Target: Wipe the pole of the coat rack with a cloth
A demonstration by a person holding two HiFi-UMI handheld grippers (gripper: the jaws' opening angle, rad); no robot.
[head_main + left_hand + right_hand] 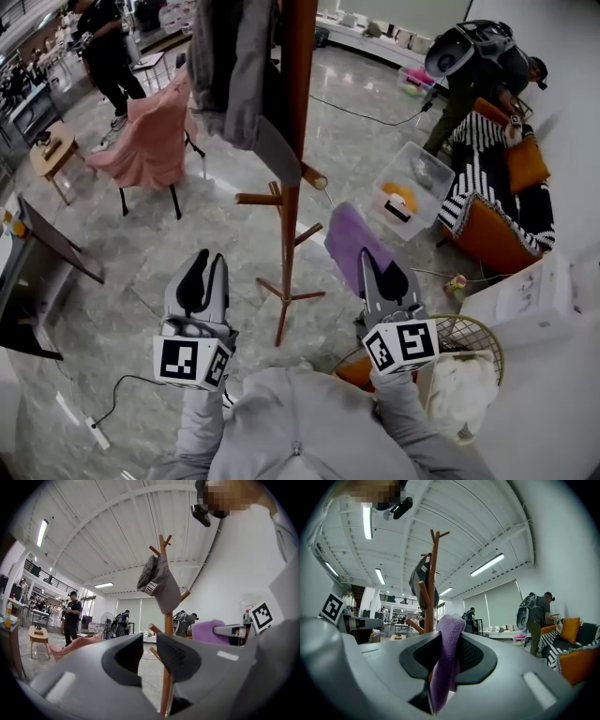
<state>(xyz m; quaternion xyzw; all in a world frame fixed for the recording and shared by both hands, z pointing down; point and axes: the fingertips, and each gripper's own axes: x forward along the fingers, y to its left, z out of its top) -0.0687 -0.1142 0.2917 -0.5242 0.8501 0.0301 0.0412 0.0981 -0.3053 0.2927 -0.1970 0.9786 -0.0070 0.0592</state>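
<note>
A soft purple cloth (pixel 446 658) is clamped tight between the jaws of the right gripper (pixel 381 274). The left gripper (pixel 202 281) is held with its jaws a little apart, and nothing is in them. The tall brown wooden pole of the coat rack (pixel 291 202) stands just ahead, between the two grippers, and is not touched by the cloth. The wiping seems not yet begun. Next, the cloth should be brought left onto the pole and rubbed along it.

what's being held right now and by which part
The right gripper pinches the purple cloth at a bunched fold between its fingers; the left gripper holds nothing.
</note>
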